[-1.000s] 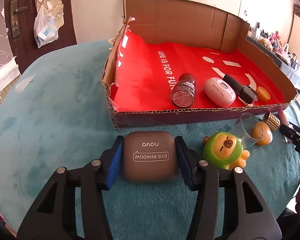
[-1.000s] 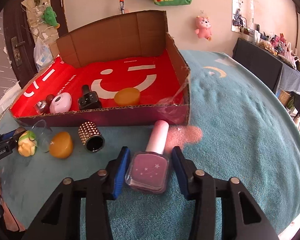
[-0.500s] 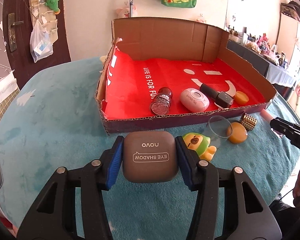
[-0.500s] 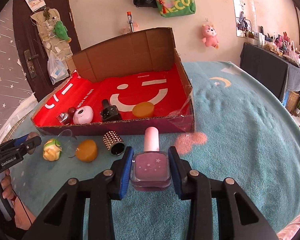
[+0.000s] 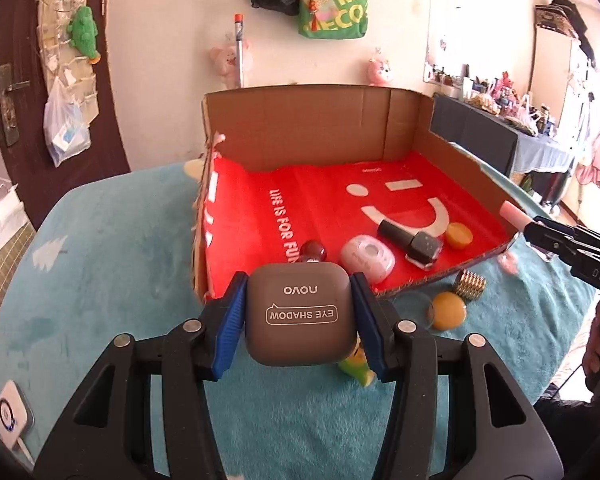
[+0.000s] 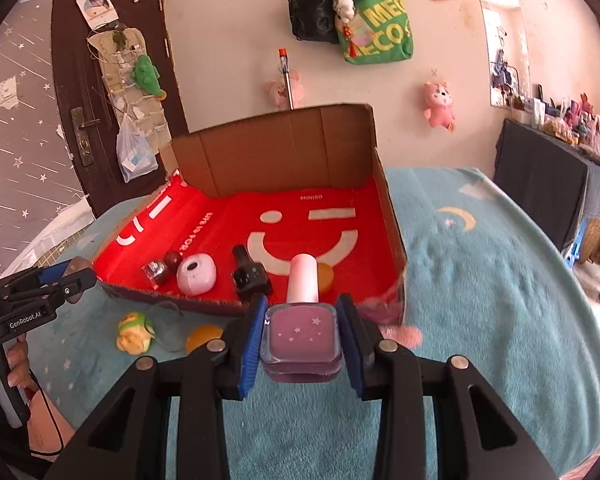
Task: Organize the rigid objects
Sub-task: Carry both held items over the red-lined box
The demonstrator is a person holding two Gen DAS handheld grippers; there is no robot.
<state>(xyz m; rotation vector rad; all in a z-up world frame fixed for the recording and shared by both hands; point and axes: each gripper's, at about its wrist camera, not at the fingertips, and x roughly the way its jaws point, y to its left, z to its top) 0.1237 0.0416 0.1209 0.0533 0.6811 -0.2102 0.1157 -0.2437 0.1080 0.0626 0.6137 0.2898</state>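
Observation:
My left gripper (image 5: pixel 300 316) is shut on a grey eye shadow case (image 5: pixel 300 314) and holds it in the air above the near wall of the red-lined cardboard box (image 5: pixel 300 128). My right gripper (image 6: pixel 302 336) is shut on a pink nail polish bottle (image 6: pixel 303 334) with a pale pink cap, held in the air at the box's near right corner (image 6: pixel 396 248). Inside the box lie a dark red jar (image 5: pixel 313 250), a white round case (image 5: pixel 366 258), a black bottle (image 5: pixel 410 240) and an orange disc (image 5: pixel 459 235).
On the teal cloth in front of the box lie a green-and-yellow toy (image 6: pixel 134 332), a clear cup (image 6: pixel 168 326), an orange egg-shaped piece (image 5: pixel 448 310) and a gold studded cap (image 5: pixel 471 285). A white device (image 5: pixel 10 416) lies at the table's near left edge.
Both grippers have risen off the cloth with their objects and moved toward the box. The right gripper closed onto the nail polish bottle.

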